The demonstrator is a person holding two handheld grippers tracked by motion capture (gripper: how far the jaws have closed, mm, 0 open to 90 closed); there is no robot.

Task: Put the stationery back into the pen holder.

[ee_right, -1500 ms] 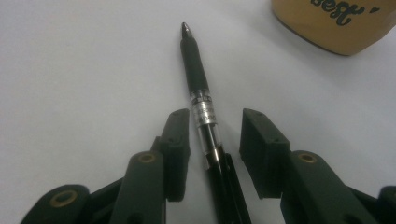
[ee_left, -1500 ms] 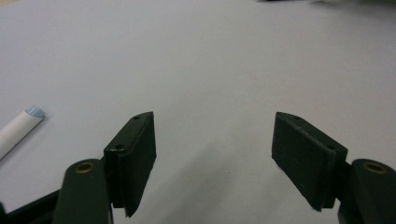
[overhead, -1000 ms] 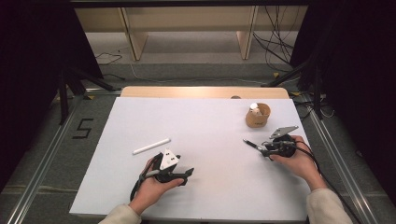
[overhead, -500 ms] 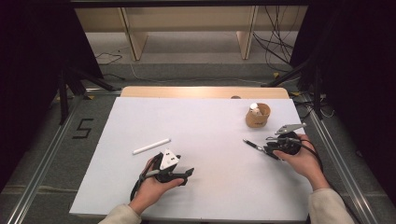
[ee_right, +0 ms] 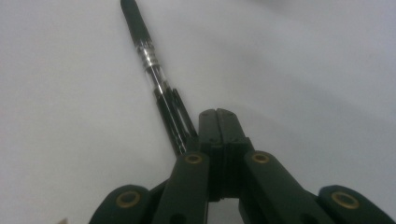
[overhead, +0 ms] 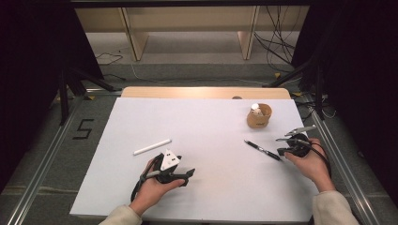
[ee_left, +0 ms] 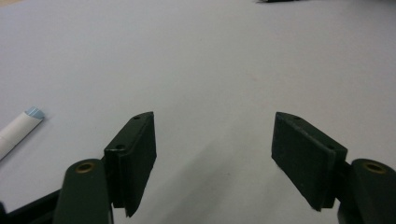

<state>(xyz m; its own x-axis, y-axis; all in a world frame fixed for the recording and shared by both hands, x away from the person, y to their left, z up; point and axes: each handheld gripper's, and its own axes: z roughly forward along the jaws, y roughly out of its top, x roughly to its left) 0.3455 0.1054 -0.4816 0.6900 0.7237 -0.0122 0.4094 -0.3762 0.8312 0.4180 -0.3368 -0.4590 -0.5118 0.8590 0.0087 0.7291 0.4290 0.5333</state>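
A black pen [overhead: 262,149] lies flat on the white sheet [overhead: 206,117] at the right. My right gripper [overhead: 281,153] sits at the pen's near end, held by a hand. In the right gripper view its jaws have just been closing and now stand shut [ee_right: 219,116] with nothing between them; the pen [ee_right: 154,74] runs along the outside of the left jaw. My left gripper [overhead: 188,175] rests low at the front left, open and empty [ee_left: 212,140]. A white stick [overhead: 152,146] with a pale blue tip [ee_left: 18,130] lies just left of it.
A small wooden cup [overhead: 259,116] holding a white object stands behind the pen at the back right. The table's wooden back edge [overhead: 206,92] runs behind the sheet. Metal rails flank both sides, and a "5" [overhead: 83,129] is marked on the floor at the left.
The right hand and gripper have slid to the right, off the pen, and the jaws have closed. The pen stays on the sheet. The left gripper has not moved.
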